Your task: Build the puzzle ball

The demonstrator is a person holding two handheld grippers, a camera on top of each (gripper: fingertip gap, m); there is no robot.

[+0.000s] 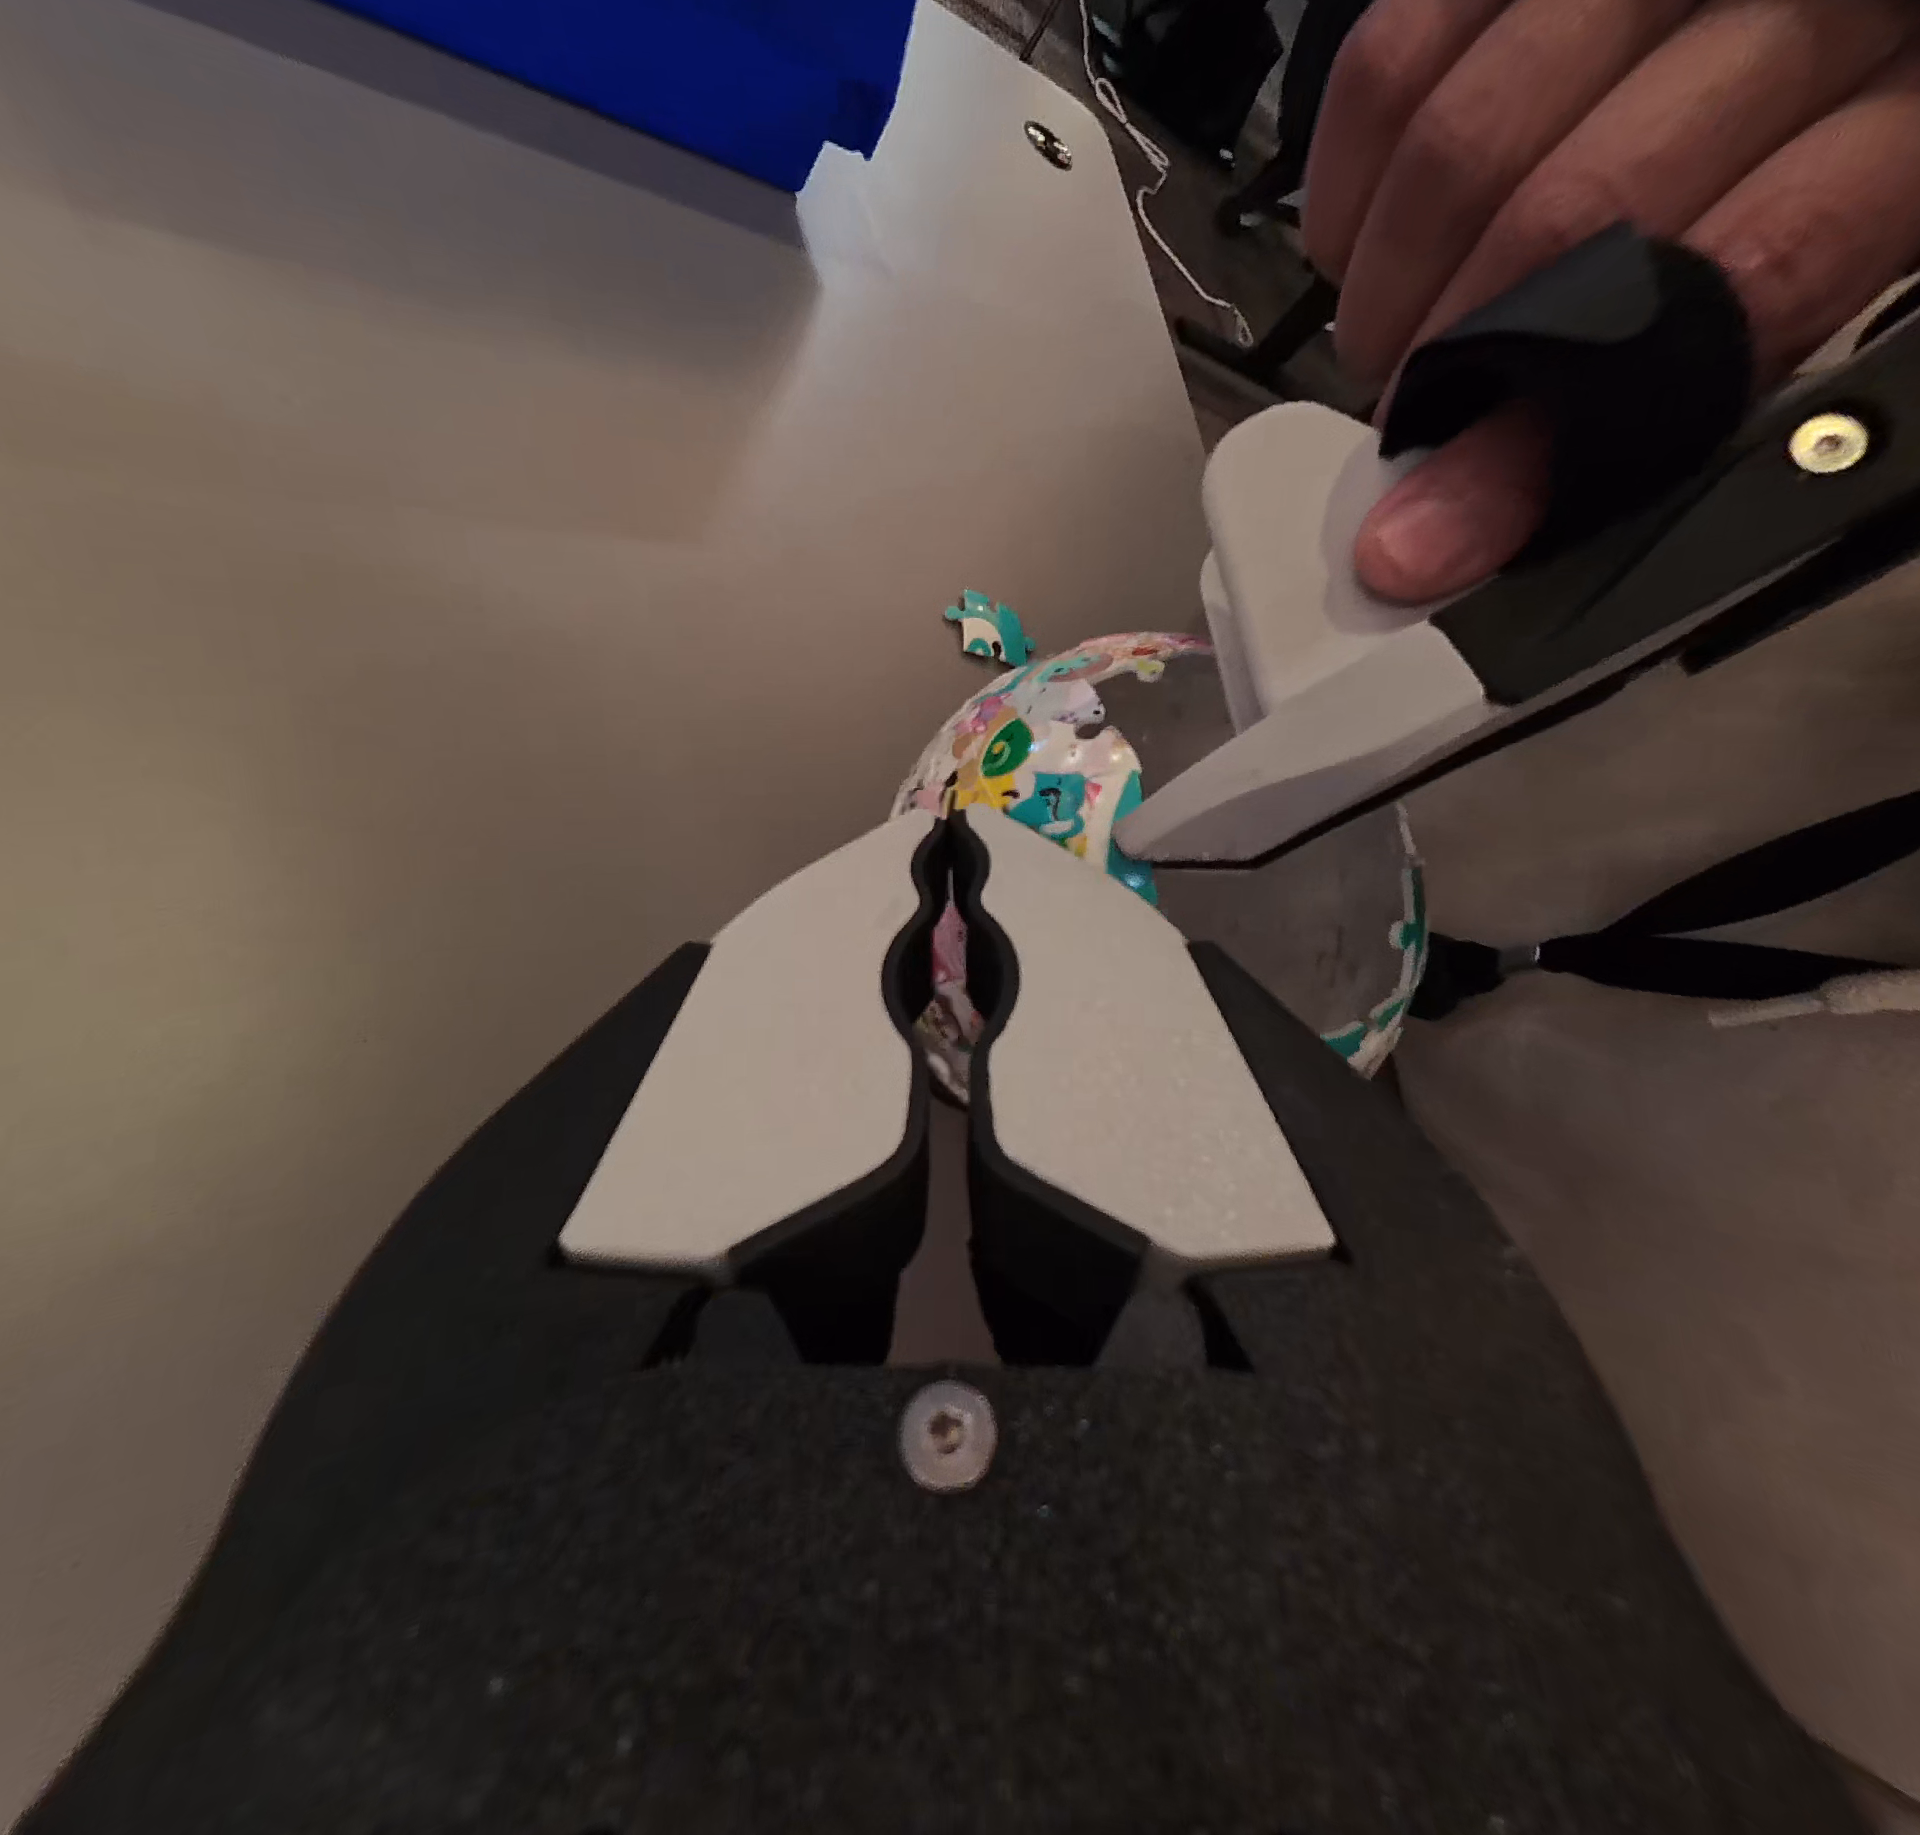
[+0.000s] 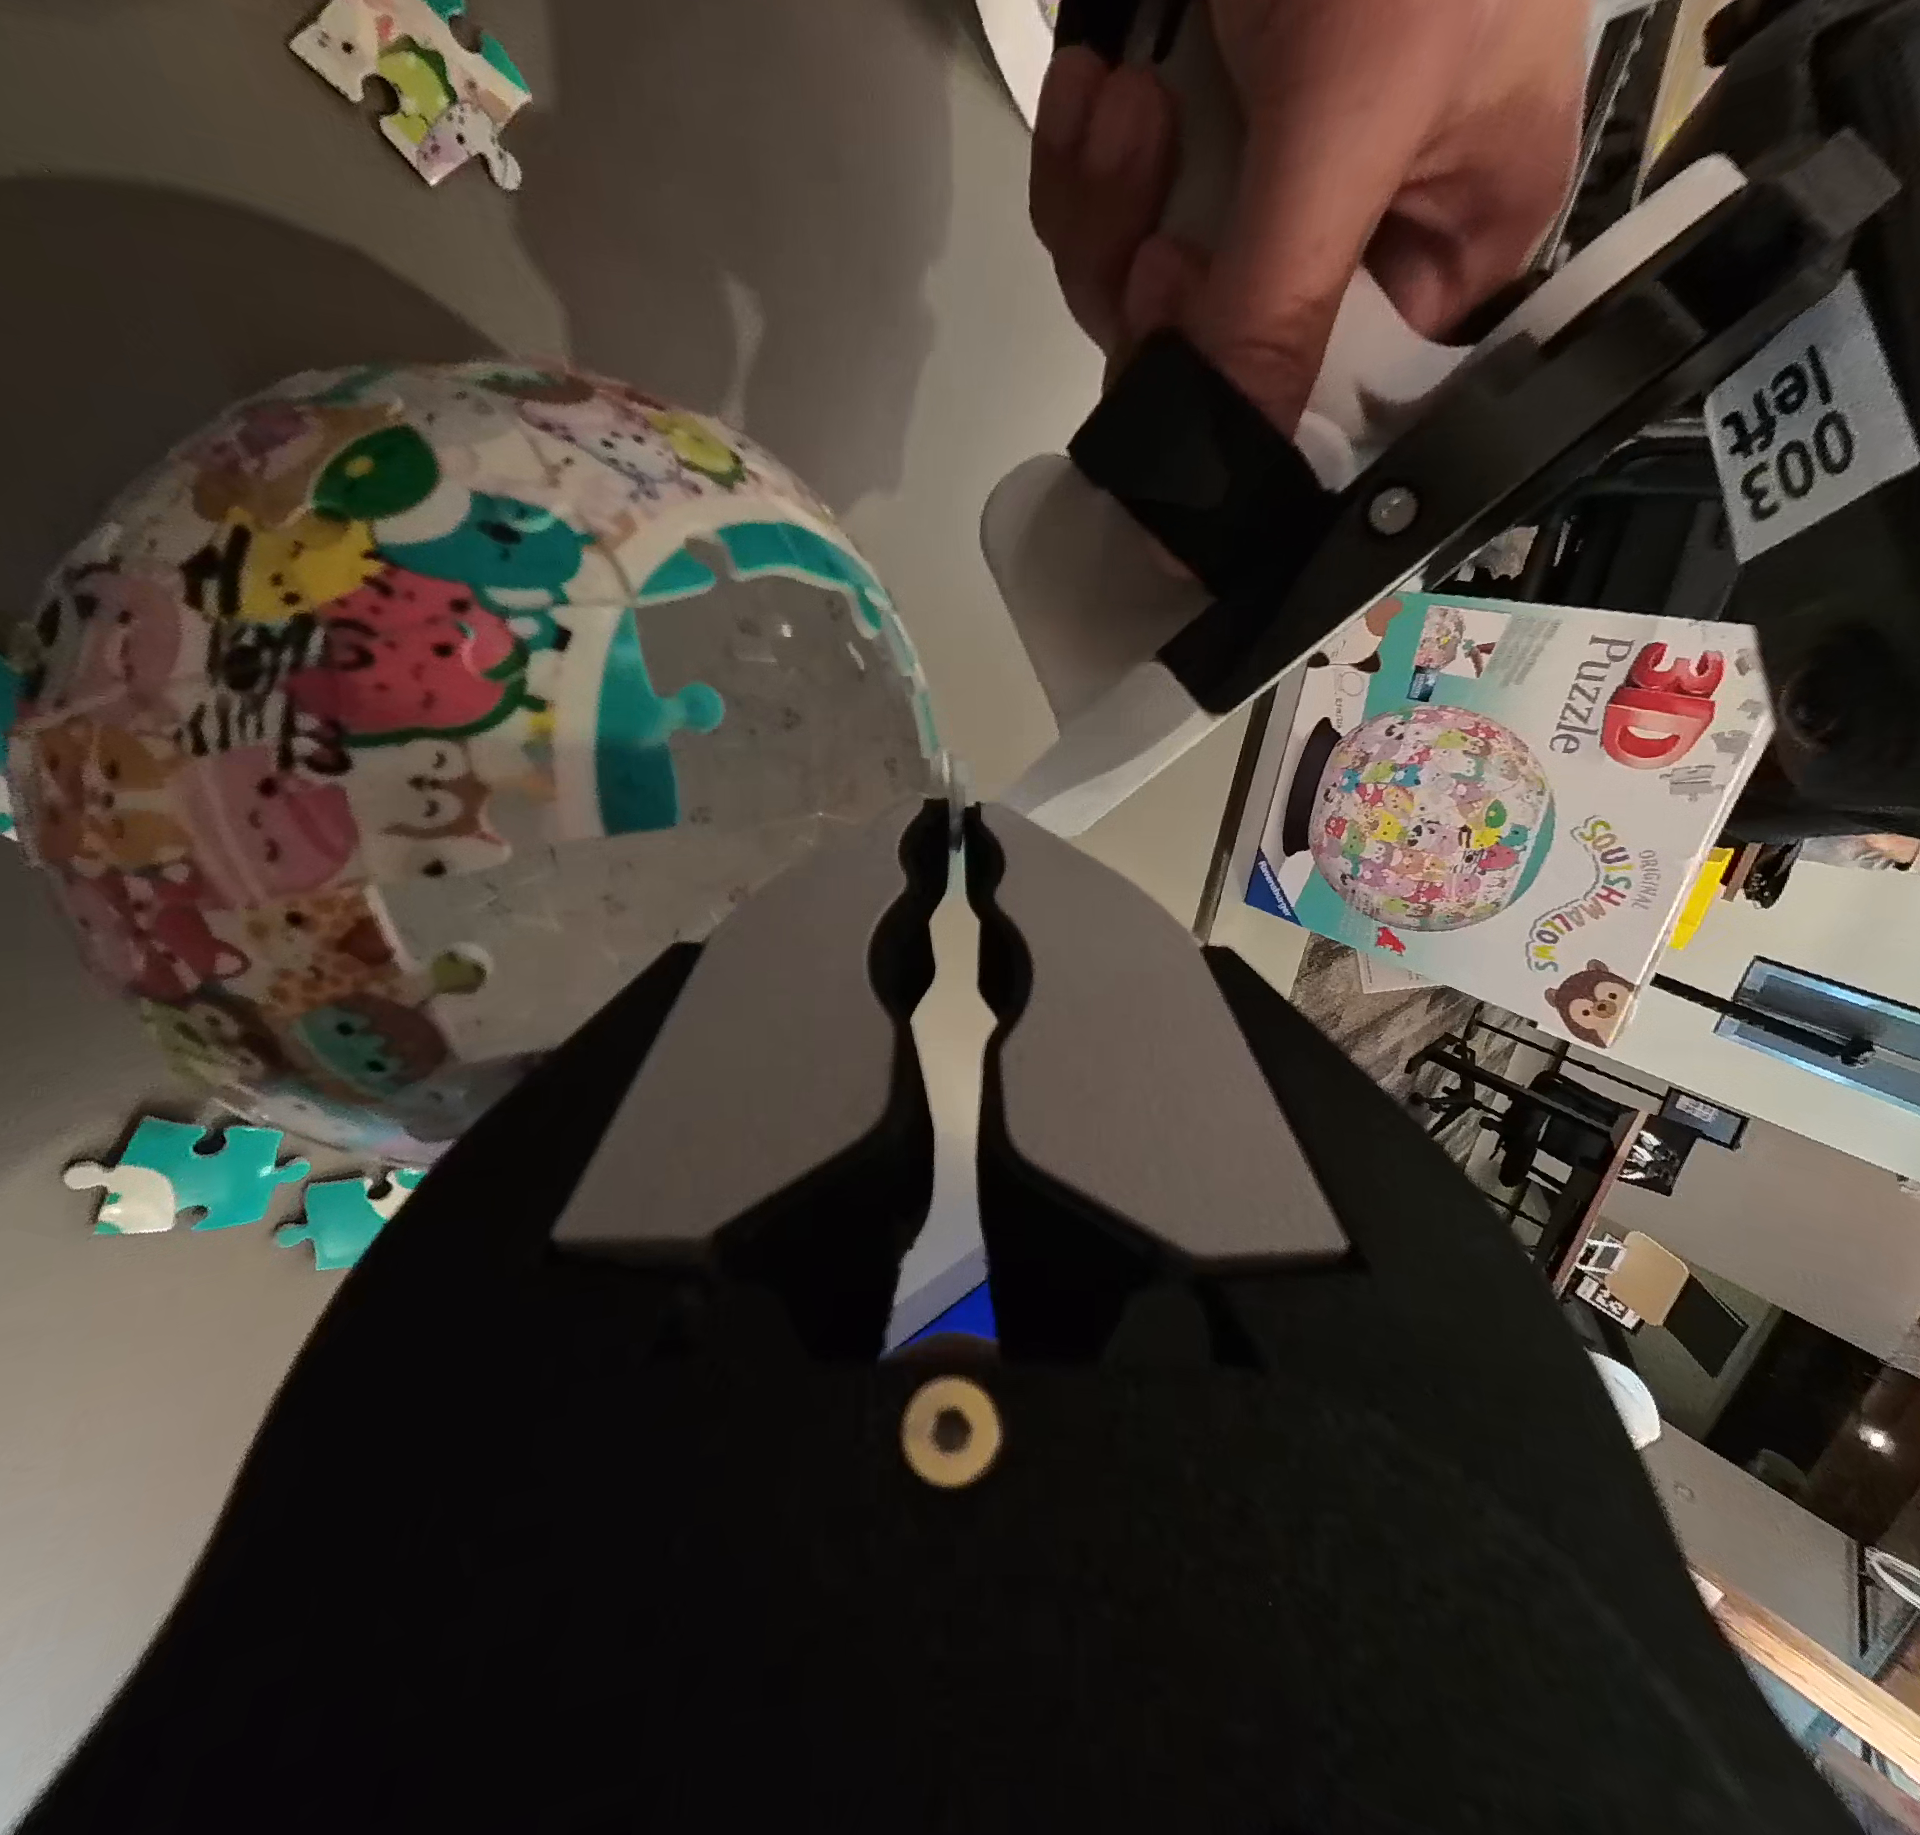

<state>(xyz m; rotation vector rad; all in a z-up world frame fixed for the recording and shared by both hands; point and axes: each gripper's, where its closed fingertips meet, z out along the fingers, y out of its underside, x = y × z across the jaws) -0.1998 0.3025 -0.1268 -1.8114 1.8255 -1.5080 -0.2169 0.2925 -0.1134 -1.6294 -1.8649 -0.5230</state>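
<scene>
Two hand-held grippers meet at the puzzle ball [image 2: 343, 736], which sits on the pale surface [image 1: 364, 746] partly built: colourful cartoon pieces cover most of it, with a clear inner shell [image 2: 790, 705] exposed on the side facing the right wrist camera. Left hand-held gripper [image 1: 949, 829] has its fingers pressed together at the tips, right up against the ball's printed side; whether anything is pinched between them I cannot tell (ball shows through the gap lower down). Right hand-held gripper [image 2: 958, 817] is clamped on a thin edge at the rim of the clear shell, looks like a piece or the shell lip, too thin to say which. In the left wrist view the right hand-held gripper's white fingertip [image 1: 1226, 809] touches the ball from the right, held by a hand [image 1: 1579, 227] with a black strap [image 1: 1590, 372] over one finger. Loose pieces on the surface: a joined cluster [image 2: 416, 60] well apart from the ball, two teal pieces [image 2: 197, 1177] just beside its base, one teal piece [image 1: 987, 627] behind it in the left wrist view. Puzzle box [image 2: 1496, 809] stands off the surface's far edge, blue bin [image 1: 540, 29] at the back.
</scene>
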